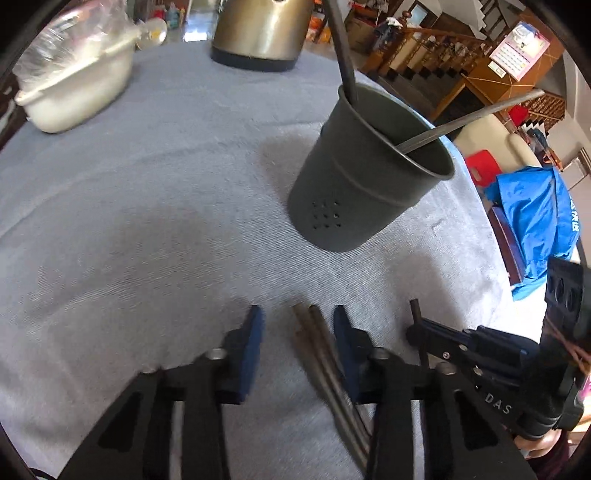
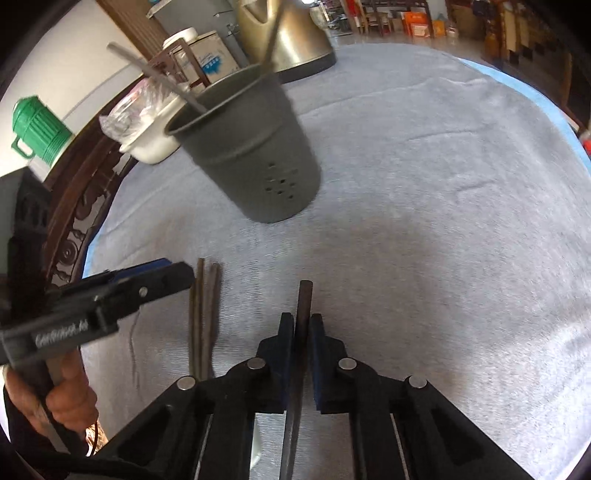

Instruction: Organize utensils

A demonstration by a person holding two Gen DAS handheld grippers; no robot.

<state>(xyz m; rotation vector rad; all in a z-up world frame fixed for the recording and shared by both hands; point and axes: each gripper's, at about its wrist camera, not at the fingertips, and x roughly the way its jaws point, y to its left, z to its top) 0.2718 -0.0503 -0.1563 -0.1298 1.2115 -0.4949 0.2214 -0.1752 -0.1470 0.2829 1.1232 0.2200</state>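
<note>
The left gripper [image 1: 299, 325] has its blue-padded fingers [image 1: 255, 332] parted around a pair of metal chopsticks [image 1: 314, 343] lying flat on the bench [image 1: 147, 221]; the pair sits close against the right-hand pad, with a clear gap to the other pad, so nothing is clamped. The right gripper [image 2: 303, 325] has its fingers [image 2: 286, 332] pressed together on a single dark chopstick [image 2: 304, 299], whose tip juts out ahead of the pads over the cloth.

Ahead of both sets of fingers stands a dark grey utensil holder [image 1: 365, 173], upright on the grey cloth, with small holes low in its wall. Two long metal utensils [image 1: 461, 118] lean inside it, their handles sticking out over the rim in different directions. Open cloth lies between the fingers and the holder.

Further beyond the holder is a brass-coloured kettle [image 1: 262, 33] on a black base. Off to the left of the left fingers, far back, rests a cream basin [image 1: 77, 85] holding a clear plastic bag. In the right wrist view, a green-lidded jug [image 2: 37, 129] stands off the bench past its carved wooden edge.
</note>
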